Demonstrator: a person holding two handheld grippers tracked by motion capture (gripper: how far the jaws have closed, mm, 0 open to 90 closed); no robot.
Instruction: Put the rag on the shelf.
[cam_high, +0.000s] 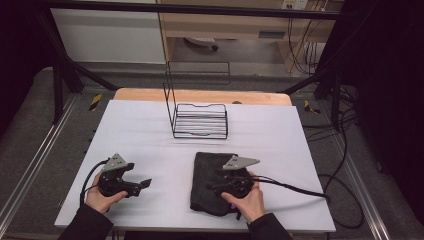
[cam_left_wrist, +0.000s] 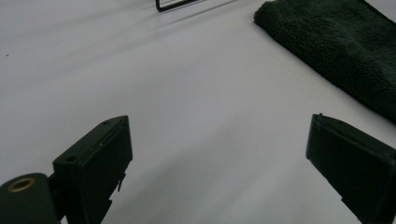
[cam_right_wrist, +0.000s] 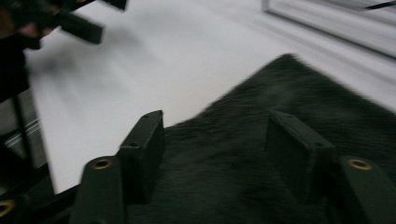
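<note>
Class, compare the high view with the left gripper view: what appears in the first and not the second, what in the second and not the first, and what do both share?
High view alone: the person's hands, the right gripper over the dark towel, the whole wire rack.
Left gripper view alone: a close look along the left gripper, its jaws wide apart with bare table between them.
Both: the white table, the towel, part of the rack.

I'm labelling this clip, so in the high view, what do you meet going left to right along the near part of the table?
Left claw over bare white table → dark green towel → right claw above the towel, overlapping it → black cable trailing right.
</note>
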